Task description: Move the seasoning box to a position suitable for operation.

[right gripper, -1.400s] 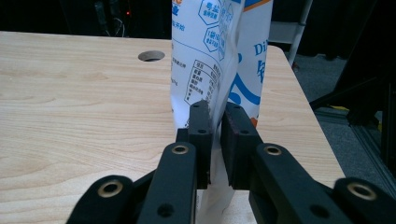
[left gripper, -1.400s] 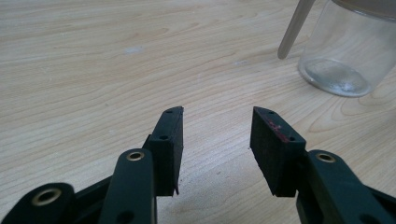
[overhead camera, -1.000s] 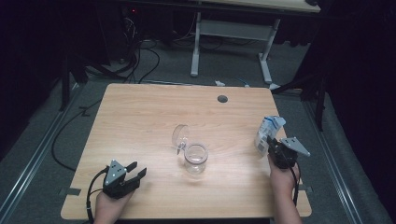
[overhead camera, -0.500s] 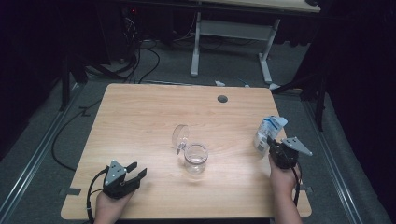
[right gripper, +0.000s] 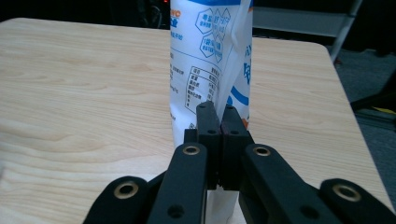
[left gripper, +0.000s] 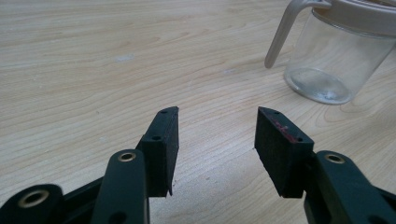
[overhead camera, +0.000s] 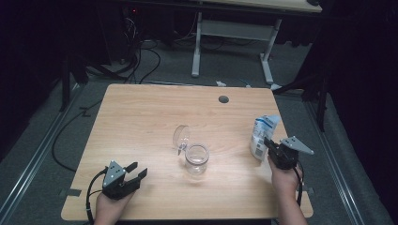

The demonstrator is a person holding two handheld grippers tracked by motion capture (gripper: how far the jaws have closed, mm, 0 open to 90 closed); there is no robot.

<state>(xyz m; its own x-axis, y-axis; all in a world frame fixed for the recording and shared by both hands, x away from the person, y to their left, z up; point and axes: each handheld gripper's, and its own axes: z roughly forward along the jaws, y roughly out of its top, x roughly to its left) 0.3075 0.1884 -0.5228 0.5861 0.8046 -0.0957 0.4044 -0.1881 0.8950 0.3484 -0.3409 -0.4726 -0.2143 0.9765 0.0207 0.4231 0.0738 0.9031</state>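
The person sits at a light wood table [overhead camera: 141, 117] w/ a gripper in each hand. Right gripper [right gripper: 219, 109] is at the table's right side, up against a white-and-blue printed pouch [overhead camera: 261, 136] that stands upright near the right edge. In the right gripper view the two black pads are pressed flat together w/ no gap, and the pouch's side seam [right gripper: 229, 70] runs down to where they meet; can't tell for sure if a thin fold is pinched there or the tips just touch the pouch's front. The jaws have just been closing. In the high view the right gripper [overhead camera: 271, 149] sits at the pouch's lower right, hand below it. Left gripper [overhead camera: 135, 171] rests low at the front left corner, well apart from everything else; its jaws stand wide apart w/ bare table between them, nothing held, pointing approx. toward a clear glass jar [overhead camera: 196, 159] near mid-table. The jar's hinged lid [overhead camera: 181, 137] is swung open, standing up at the far left of the rim. In the left gripper view the jar [left gripper: 336, 60] sits upper right, beige rim and handle-like clip showing, empty inside.
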